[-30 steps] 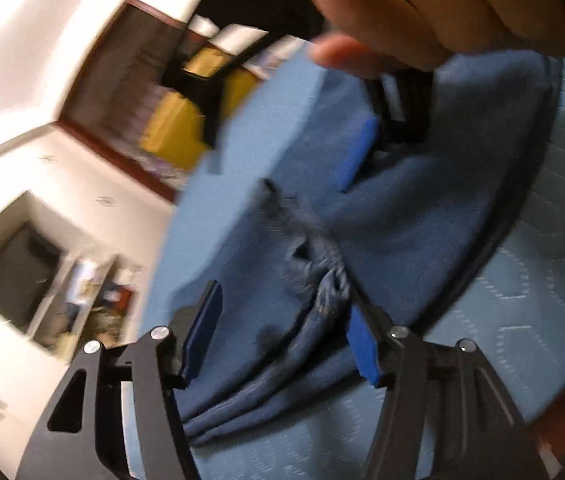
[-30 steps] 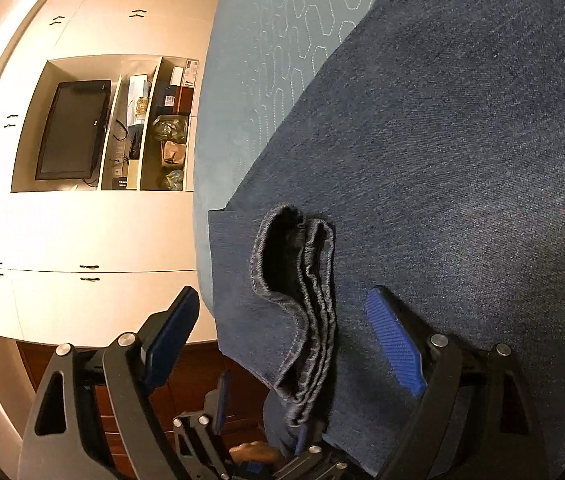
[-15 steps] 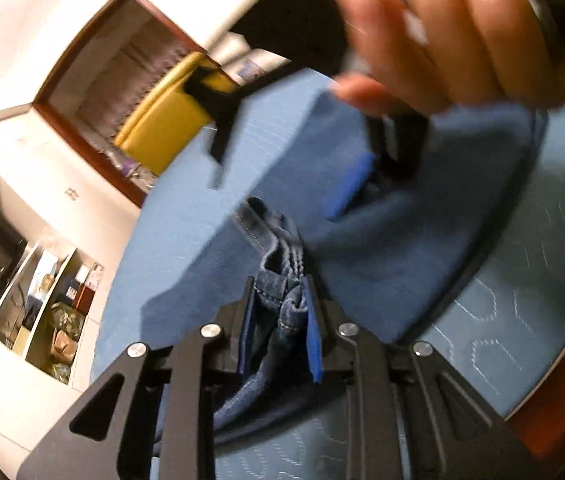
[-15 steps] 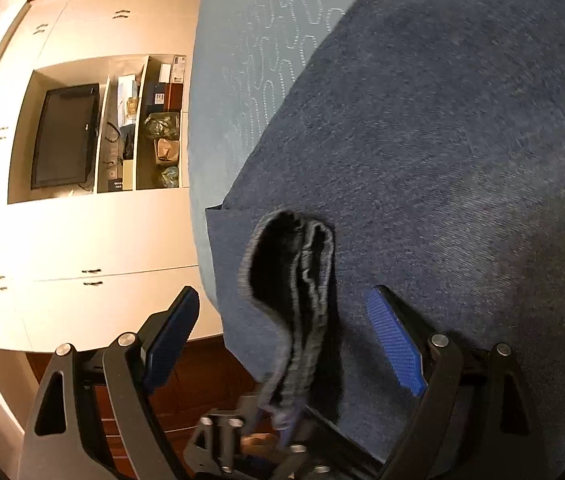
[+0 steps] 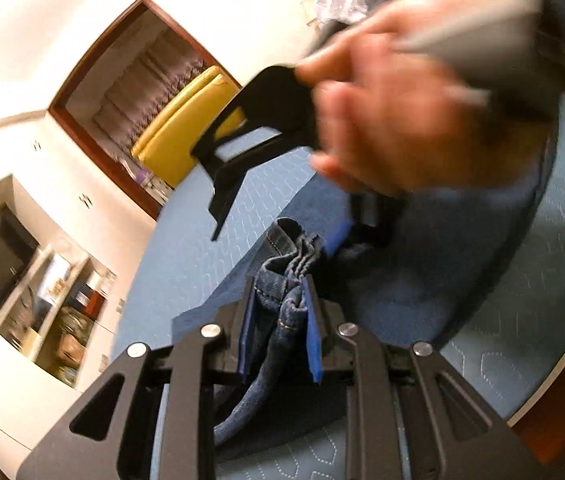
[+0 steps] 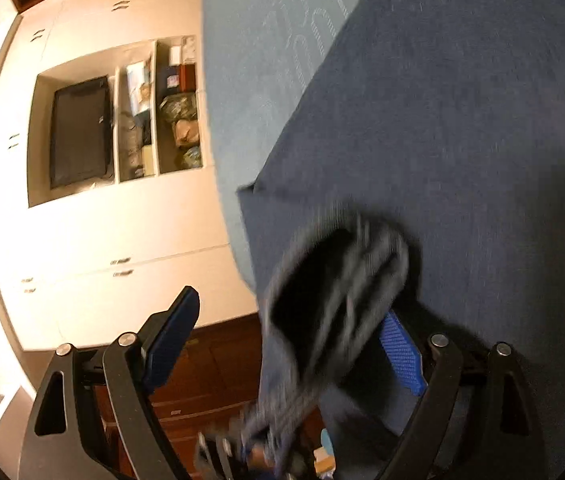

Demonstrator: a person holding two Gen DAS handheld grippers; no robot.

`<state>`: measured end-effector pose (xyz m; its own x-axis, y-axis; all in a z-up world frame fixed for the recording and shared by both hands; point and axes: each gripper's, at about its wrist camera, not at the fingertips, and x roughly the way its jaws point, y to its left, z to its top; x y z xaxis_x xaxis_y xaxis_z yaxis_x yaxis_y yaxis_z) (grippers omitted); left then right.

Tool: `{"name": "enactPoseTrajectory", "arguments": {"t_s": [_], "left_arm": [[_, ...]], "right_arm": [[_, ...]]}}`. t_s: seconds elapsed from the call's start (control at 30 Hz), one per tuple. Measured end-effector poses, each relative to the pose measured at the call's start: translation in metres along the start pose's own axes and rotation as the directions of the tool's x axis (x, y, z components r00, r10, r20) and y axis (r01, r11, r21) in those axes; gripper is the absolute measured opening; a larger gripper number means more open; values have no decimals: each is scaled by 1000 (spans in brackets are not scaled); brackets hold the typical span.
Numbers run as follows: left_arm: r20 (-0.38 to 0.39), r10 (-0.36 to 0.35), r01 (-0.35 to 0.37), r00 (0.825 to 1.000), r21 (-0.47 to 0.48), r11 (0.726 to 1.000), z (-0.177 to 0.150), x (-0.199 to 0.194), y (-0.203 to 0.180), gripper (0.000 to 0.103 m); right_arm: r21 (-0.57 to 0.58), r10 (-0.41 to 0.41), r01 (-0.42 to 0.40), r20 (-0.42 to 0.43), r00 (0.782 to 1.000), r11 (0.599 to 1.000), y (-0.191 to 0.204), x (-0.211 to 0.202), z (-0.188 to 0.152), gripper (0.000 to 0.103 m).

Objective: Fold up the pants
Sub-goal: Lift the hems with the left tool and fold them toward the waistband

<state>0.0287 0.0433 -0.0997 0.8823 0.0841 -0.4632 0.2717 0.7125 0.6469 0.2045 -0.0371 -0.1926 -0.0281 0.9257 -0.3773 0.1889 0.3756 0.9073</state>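
Note:
Dark blue denim pants [image 6: 462, 120] lie spread on a light blue quilted surface [image 6: 266, 40]. In the left wrist view my left gripper [image 5: 280, 320] is shut on a bunched, stitched edge of the pants [image 5: 286, 280] and holds it raised off the surface. A person's hand [image 5: 402, 120] holds the right gripper just beyond that bunch. In the right wrist view my right gripper [image 6: 286, 344] has its jaws closing around the blurred raised fold [image 6: 334, 292]. The right pad [image 6: 400, 352] sits close beside the cloth, while the left pad [image 6: 170, 336] stands clear of it.
The quilted surface [image 5: 522, 340] ends in a dark wooden rim [image 5: 554, 400] at the right. Cream wall cupboards hold a dark screen [image 6: 78, 132] and cluttered shelves [image 6: 178, 120]. A yellow chair [image 5: 186, 128] shows through a far doorway.
My left gripper closed on the bunched denim edge and lifted it. The right gripper's jaws narrowed around the raised fold, and the right hand shifted sideways over the pants.

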Motion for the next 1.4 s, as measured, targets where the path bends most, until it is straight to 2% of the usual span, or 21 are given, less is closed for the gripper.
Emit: {"name": "enactPoseTrajectory", "arguments": {"t_s": [0.03,0.07,0.1,0.3,0.4,0.43,0.47,0.53,0.6,0.67,0.77,0.9,0.97,1.03,1.13,1.17,1.2,1.23,1.3,1.33,1.4], "left_arm": [[-5,14,-14,1000,24,1000,-2,-1,-10,22],[-13,20,-20,1000,32,999,-3,0,-16,22],[-22,25,-24,999,33,999,-2,2,-23,22],[15,78,-79,997,119,990,28,11,-58,21],[21,89,-91,996,119,989,46,20,-72,21],[15,91,-92,996,133,987,50,27,-82,21],[7,90,-90,996,143,986,51,34,-92,22],[-9,81,-78,997,163,984,50,39,-107,31],[-8,106,-103,994,180,978,44,36,-114,42],[-16,108,-105,994,143,984,37,29,-109,53],[-22,121,-117,992,145,982,29,24,-103,54],[-24,96,-90,995,190,978,30,28,-105,53],[-46,40,-28,998,224,974,32,34,-104,53],[-72,-55,68,996,200,977,34,36,-96,53],[-109,-209,223,972,149,963,35,43,-77,53],[-120,-254,268,960,123,956,36,46,-71,49],[-129,-299,312,945,99,945,36,48,-67,29],[-134,-333,348,933,104,932,36,46,-70,21],[-110,-237,257,965,219,941,33,34,-92,8],[-86,-156,174,984,296,939,27,27,-107,6],[-73,-109,126,991,291,948,22,22,-117,4]], "right_arm": [[-21,-22,22,-10,1000,1000,4,1,3,50],[-36,-47,46,-19,999,998,7,2,4,28],[-51,-71,70,-27,997,996,9,2,4,16],[-158,-209,215,55,976,964,26,-35,14,15],[-205,-290,308,112,950,929,29,-56,20,15],[-224,-337,359,134,932,906,28,-60,22,15],[-230,-383,408,144,912,884,22,-62,25,15],[-232,-416,432,119,902,871,3,-59,29,15],[-231,-388,400,98,916,887,-11,-61,30,16],[-197,-340,349,79,937,916,-18,-67,33,19],[-187,-276,283,61,959,941,-18,-69,36,39],[-186,-279,287,68,958,940,-12,-69,33,52],[-193,-284,293,72,956,937,-8,-71,32,55],[-178,-271,278,64,961,944,-12,-73,34,55],[-167,-258,264,59,964,950,-18,-80,33,54],[-165,-258,265,60,964,950,-17,-78,34,54],[-158,-256,263,61,965,952,-17,-78,34,54],[-154,-254,261,62,965,953,-18,-77,34,54],[-153,-253,260,64,965,953,-21,-81,33,54],[-154,-256,263,66,964,952,-23,-84,33,53],[-157,-282,292,80,956,944,-22,-81,34,41]]}}
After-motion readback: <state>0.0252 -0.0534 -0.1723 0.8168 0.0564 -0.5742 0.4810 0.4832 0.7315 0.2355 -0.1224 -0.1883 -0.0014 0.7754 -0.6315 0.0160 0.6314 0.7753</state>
